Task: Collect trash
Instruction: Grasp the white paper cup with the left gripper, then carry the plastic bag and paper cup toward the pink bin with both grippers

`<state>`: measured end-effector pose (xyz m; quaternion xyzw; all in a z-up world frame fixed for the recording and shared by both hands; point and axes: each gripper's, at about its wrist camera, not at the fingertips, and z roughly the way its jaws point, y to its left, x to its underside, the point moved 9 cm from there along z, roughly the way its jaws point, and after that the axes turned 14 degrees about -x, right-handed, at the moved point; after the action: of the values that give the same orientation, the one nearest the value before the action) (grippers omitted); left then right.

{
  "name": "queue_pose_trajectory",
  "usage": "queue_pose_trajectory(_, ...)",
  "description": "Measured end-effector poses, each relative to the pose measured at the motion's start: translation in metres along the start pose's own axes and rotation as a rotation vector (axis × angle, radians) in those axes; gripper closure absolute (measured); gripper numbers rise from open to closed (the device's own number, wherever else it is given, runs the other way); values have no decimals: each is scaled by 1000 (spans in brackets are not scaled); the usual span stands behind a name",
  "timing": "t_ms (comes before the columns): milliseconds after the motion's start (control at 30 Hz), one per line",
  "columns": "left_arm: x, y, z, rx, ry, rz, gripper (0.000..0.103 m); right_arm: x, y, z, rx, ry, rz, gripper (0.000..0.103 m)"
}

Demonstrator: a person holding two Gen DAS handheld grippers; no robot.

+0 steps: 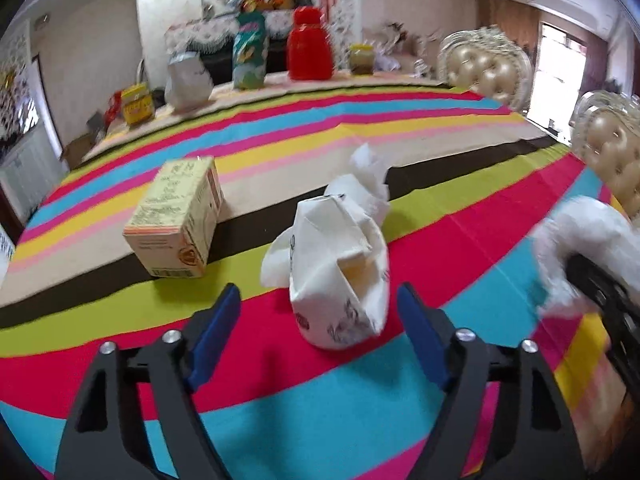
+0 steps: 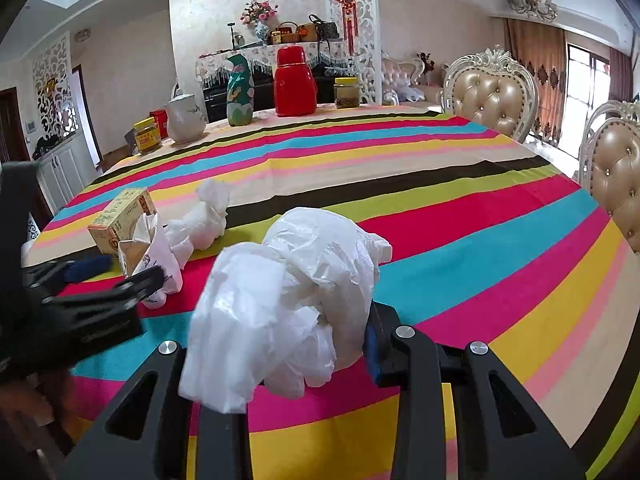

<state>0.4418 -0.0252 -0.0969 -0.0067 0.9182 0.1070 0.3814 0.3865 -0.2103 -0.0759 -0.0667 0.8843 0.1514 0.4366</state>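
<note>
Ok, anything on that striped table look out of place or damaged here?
Yes: a crushed white paper carton lies on its side with its top torn open, a crumpled tissue just behind it and a small yellow box tipped over to the left. The right tool grips a wadded plastic bag.

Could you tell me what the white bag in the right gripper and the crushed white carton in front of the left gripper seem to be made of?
White bag: thin plastic film, likely; translucent, glossy, finely crinkled. Crushed carton: printed paperboard, apparently; matte, sharp fold creases.
</note>
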Motion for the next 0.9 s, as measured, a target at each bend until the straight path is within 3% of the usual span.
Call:
queue_pose_trajectory(100,-3,-3,11,21,45,-37,53,0,1,0,-5,-1,-2,71)
queue_pose_trajectory(600,28,42,-93,19,-141,-154,54,0,3,3,-22,10,-12,71)
queue_pose_trajectory(700,32,49,-93,31,-174,-181,54,0,4,4,-18,13,-20,71)
queue_pose_trajectory(900,37,59,-83,40,-163,-205,54,0,8,5,2,16,-41,71)
